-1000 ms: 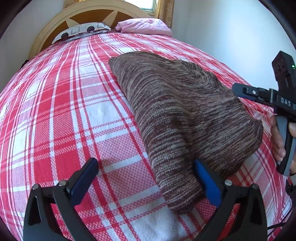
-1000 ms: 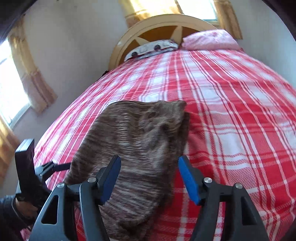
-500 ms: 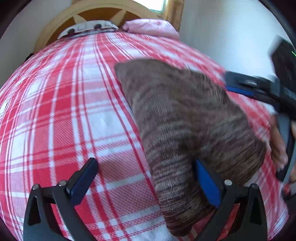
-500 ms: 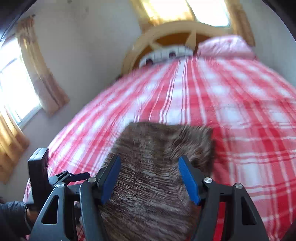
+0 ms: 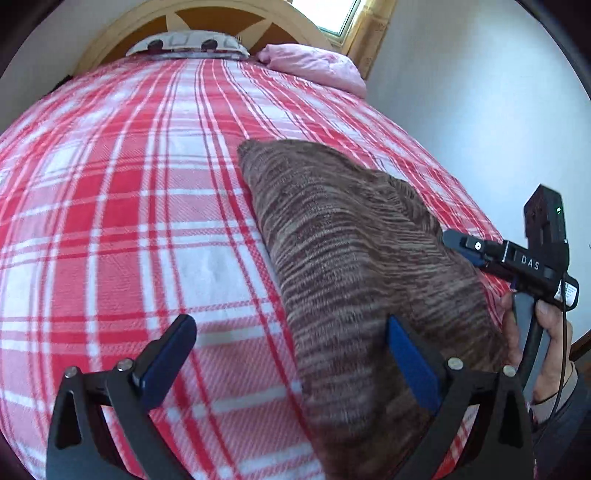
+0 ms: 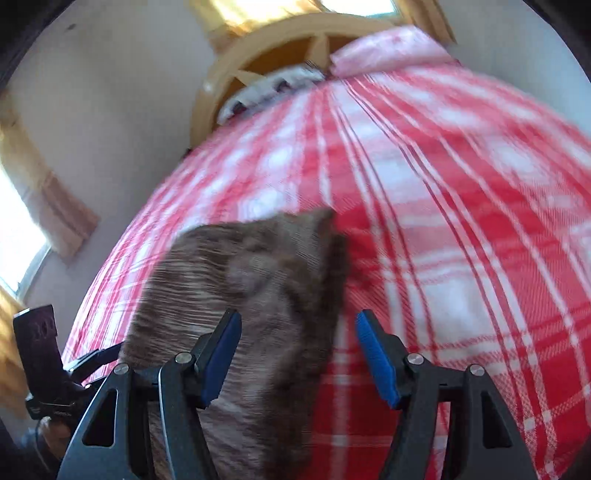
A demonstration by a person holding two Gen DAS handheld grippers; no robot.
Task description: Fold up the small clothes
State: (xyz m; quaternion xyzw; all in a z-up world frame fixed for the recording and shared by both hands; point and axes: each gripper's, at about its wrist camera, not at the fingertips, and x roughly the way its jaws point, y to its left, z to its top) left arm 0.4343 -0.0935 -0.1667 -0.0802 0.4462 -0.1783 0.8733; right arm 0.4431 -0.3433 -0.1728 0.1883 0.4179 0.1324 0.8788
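A brown striped knit garment (image 5: 354,258) lies folded on the red and white plaid bedspread (image 5: 129,221). My left gripper (image 5: 288,358) is open over the garment's near left edge, its right finger against the knit. My right gripper (image 6: 299,354) is open above the garment's (image 6: 251,295) right edge, its left finger over the knit. The right gripper (image 5: 476,251) also shows at the garment's right side in the left wrist view. The left gripper (image 6: 92,358) shows at the far left in the right wrist view.
A wooden headboard (image 5: 207,14) and two pillows, one patterned (image 5: 192,42) and one pink (image 5: 314,64), are at the far end of the bed. A white wall (image 5: 480,110) runs along the bed's right side. A curtained window (image 6: 22,229) is on the left.
Both grippers have shifted over the garment and the views have tilted. The garment's far edge looks drawn nearer and the pile more bunched. Both stay open.
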